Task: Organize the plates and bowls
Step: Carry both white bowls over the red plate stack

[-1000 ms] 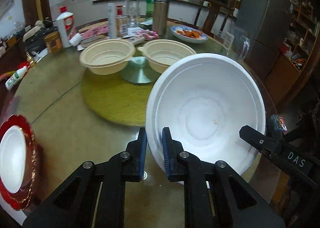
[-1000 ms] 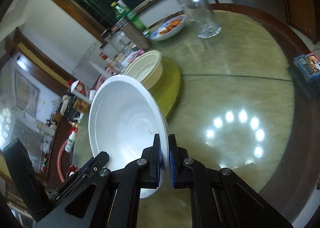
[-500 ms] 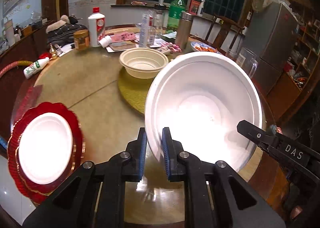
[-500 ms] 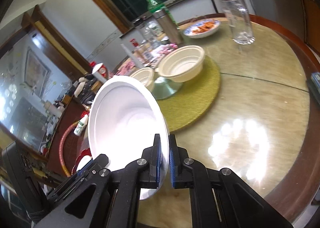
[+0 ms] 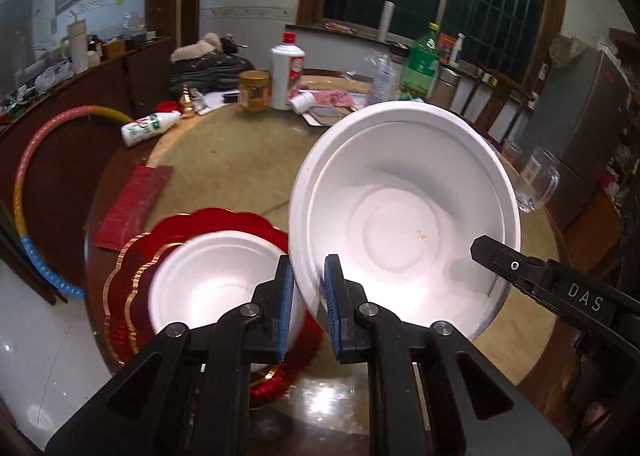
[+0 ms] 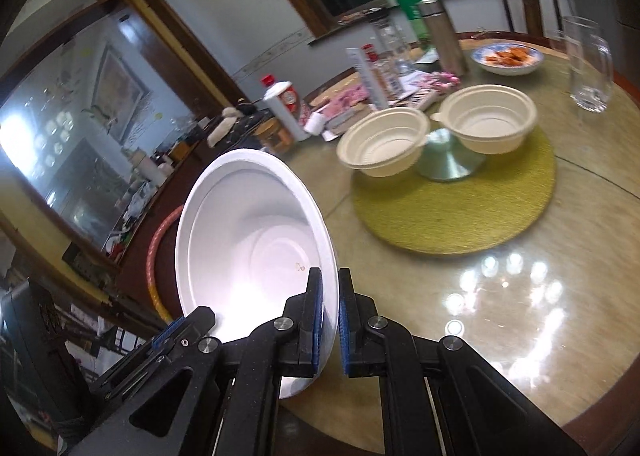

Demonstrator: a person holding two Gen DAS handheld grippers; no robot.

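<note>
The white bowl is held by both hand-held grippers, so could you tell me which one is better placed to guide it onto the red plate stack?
Left: its hand-held gripper grips the white bowl beside the red plate.

White bowl [image 5: 404, 211] clamped between both sets of jaws: matt, foam-like plastic, smooth, one small tan speck inside. Second white bowl [image 5: 224, 288], left of the left jaws: same matt finish. Red plate [image 5: 132, 256] beneath it: glossy, gilt scalloped edging. Left gripper [image 5: 308, 304] and right gripper [image 6: 330, 320]: matt black plastic, bright metal screw heads, ribbed blue pads. Counter [image 6: 520, 296]: glass-smooth, highly glossy, mirrors ceiling lamps. Ahead of the right jaws: round mat [image 6: 460, 207], coarse woven fibre, matt yellow-green; two cream bowls [image 6: 384, 143], dull pulp-like finish, ridged rims; between them a brushed-metal cone [image 6: 444, 159]. Drinking glass [image 6: 590, 63]: clear.
</note>
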